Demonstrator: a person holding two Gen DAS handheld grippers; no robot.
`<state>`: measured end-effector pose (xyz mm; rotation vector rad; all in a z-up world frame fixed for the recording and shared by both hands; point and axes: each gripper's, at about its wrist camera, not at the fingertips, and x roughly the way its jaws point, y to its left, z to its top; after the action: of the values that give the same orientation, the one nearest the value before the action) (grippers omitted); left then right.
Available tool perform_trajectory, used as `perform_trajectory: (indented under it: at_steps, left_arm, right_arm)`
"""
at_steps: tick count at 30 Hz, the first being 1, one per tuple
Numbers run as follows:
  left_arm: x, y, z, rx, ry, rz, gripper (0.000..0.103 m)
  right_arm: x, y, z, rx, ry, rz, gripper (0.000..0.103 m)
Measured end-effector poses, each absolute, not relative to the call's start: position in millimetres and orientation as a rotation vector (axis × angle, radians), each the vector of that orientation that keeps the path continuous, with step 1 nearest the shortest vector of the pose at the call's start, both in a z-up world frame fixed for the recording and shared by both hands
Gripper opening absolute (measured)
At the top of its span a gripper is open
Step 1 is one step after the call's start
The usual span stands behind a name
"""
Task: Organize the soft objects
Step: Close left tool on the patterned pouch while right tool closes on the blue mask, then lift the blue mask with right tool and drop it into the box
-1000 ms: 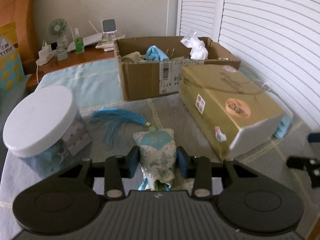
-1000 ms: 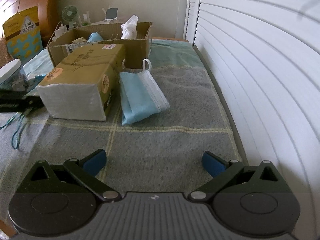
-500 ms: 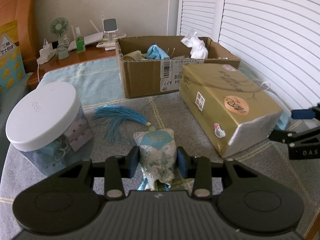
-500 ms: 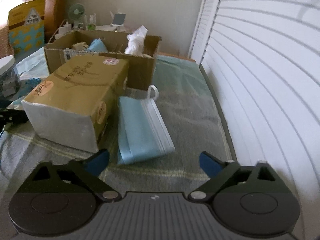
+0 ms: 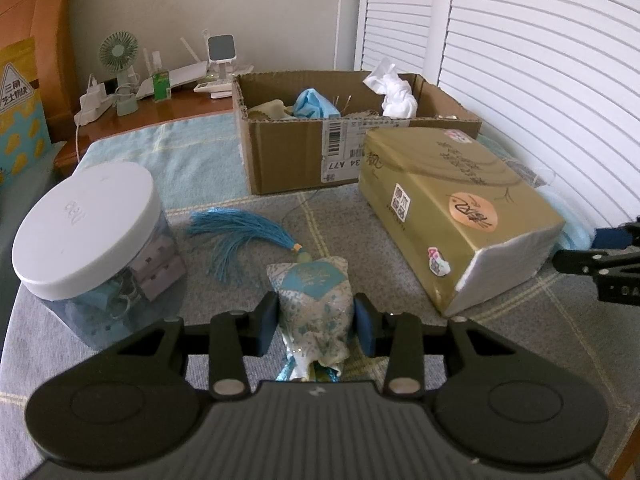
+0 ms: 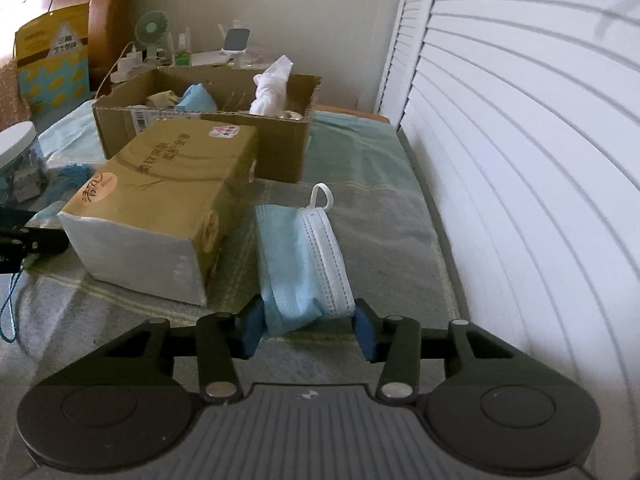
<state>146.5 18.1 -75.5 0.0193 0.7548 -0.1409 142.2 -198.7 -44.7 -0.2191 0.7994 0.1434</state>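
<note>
My left gripper [image 5: 316,324] is shut on a small patterned sachet [image 5: 314,300], whose blue tassel [image 5: 240,236] trails on the grey blanket behind it. In the right wrist view a folded blue face mask [image 6: 298,256] lies beside a gold tissue pack [image 6: 160,200]. My right gripper [image 6: 308,330] has the mask's near end between its jaws. The jaws are closing, and both pads touch the bunched edges. An open cardboard box [image 5: 288,160] at the back holds a blue cloth and a white cloth.
A clear jar with a white lid [image 5: 88,224] stands at the left. The tissue pack [image 5: 460,216] lies between the two grippers. White slatted doors [image 6: 520,160] run close along the right side. A wooden side table with a small fan [image 5: 120,52] is behind.
My right gripper moved forward to the mask and its wide-open jaws closed in on the mask's near end. The left gripper kept its hold on the sachet and stayed put.
</note>
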Motion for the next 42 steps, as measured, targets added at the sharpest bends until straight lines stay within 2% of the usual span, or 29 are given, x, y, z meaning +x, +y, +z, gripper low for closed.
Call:
perform_trajectory:
  at_steps: [1, 4, 13, 18, 19, 22, 24, 26, 30, 42]
  left_arm:
    - [147.2, 17.6, -75.6, 0.020, 0.755, -0.140, 0.041]
    - [149.3, 16.6, -76.1, 0.024, 0.754, -0.137, 0.042]
    - [153.1, 16.0, -76.3, 0.026, 0.756, -0.133, 0.049]
    - [153.0, 15.7, -75.7, 0.016, 0.762, -0.130, 0.049]
    - [153.1, 16.3, -75.2, 0.012, 0.765, -0.132, 0.049]
    - [153.2, 18.7, -73.9, 0.008, 0.776, -0.142, 0.048]
    - [153.7, 20.2, -72.7, 0.014, 0.781, -0.155, 0.039]
    - [154.9, 21.8, -71.5, 0.020, 0.789, -0.181, 0.037]
    - [153.1, 24.2, -66.2, 0.052, 0.792, -0.228, 0.033]
    - [135.8, 37.6, -36.9, 0.082, 0.764, -0.316, 0.032]
  right_arm:
    - [142.0, -198.7, -43.0, -0.215, 0.786, 0.143, 0.063]
    - [145.9, -197.3, -40.1, -0.210, 0.769, 0.167, 0.068]
    - [163.7, -190.2, -52.6, -0.226, 0.792, 0.197, 0.068]
    - [168.6, -189.4, -55.3, -0.225, 0.809, 0.191, 0.067]
    - [168.5, -189.9, -55.0, -0.226, 0.812, 0.188, 0.066]
    - [168.2, -190.5, -53.1, -0.238, 0.819, 0.171, 0.055]
    - [167.2, -191.6, -51.3, -0.238, 0.818, 0.166, 0.050]
    - [165.4, -192.8, -48.6, -0.229, 0.817, 0.162, 0.048]
    - [158.5, -192.0, -41.3, -0.233, 0.807, 0.165, 0.045]
    - [139.2, -196.3, -16.3, -0.234, 0.782, 0.153, 0.042]
